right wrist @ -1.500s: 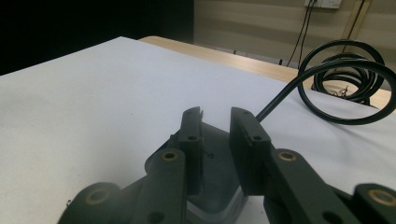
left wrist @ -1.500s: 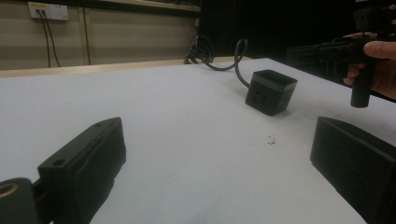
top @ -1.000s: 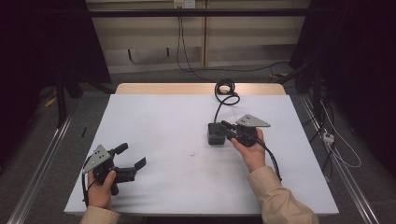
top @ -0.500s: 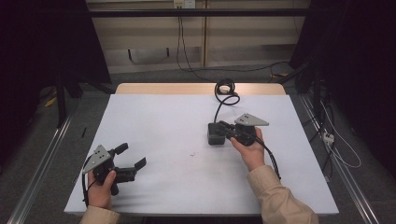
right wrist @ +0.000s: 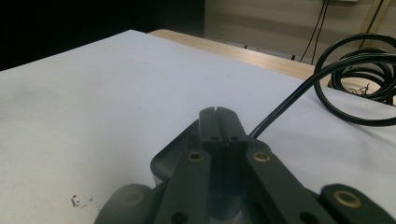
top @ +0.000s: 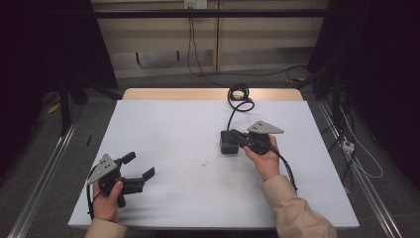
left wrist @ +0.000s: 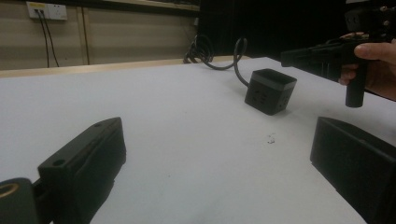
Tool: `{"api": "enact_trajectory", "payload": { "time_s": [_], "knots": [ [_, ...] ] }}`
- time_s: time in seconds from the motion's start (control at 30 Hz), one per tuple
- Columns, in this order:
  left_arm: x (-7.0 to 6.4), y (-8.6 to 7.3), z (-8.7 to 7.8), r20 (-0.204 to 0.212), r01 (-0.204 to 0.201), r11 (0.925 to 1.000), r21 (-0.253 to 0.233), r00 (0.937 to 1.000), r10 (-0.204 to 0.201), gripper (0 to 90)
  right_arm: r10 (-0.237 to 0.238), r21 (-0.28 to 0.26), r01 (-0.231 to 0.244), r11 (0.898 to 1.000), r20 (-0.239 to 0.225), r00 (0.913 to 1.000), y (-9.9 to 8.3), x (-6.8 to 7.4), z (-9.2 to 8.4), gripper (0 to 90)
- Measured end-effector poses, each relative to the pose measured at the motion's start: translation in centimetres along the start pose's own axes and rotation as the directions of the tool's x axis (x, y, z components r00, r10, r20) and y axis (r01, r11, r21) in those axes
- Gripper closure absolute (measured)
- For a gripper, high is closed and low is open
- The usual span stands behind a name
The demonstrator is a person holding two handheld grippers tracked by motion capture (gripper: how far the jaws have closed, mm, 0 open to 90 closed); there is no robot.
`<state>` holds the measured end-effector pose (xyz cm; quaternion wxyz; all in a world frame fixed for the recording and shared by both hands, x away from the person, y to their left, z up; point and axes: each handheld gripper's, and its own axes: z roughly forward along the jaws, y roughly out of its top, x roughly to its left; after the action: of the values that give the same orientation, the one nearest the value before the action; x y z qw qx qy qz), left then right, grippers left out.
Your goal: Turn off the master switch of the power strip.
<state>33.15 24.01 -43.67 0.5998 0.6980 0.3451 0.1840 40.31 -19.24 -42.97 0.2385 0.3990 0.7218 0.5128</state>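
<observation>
A black socket cube (top: 227, 145) with a black cable (top: 233, 111) sits right of the table's middle. My right gripper (top: 234, 135) is held level over its top, pointing left. Its jaws have just been closing and now meet tip to tip (right wrist: 218, 113) with nothing between them; the cube (right wrist: 170, 165) lies just beneath. Whether they touch it I cannot tell. My left gripper (top: 139, 165) rests near the front left corner, wide open and empty. From the left gripper view the cube (left wrist: 270, 91) stands ahead, with the right gripper (left wrist: 288, 57) above it.
The cable runs back to a coil (top: 238, 93) at the table's far edge, seen also as the coil (right wrist: 369, 70) in the right gripper view. A small dark speck (top: 203, 163) marks the white tabletop (top: 163, 124). Metal rails flank the table.
The right gripper's jaws have drawn together over the cube. Both hands have stayed where they were, and the left gripper is unchanged.
</observation>
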Motion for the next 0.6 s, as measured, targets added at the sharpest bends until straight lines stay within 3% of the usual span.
{"api": "enact_trajectory", "payload": {
  "time_s": [0.6],
  "knots": [
    [0.02,-0.01,-0.06,-0.001,0.004,1.0000,-0.002,1.0000,-0.004,3.1,-0.010,0.042,0.011,0.999,-0.016,0.9998,-0.52,0.23,0.55,90.0]
  ]
}}
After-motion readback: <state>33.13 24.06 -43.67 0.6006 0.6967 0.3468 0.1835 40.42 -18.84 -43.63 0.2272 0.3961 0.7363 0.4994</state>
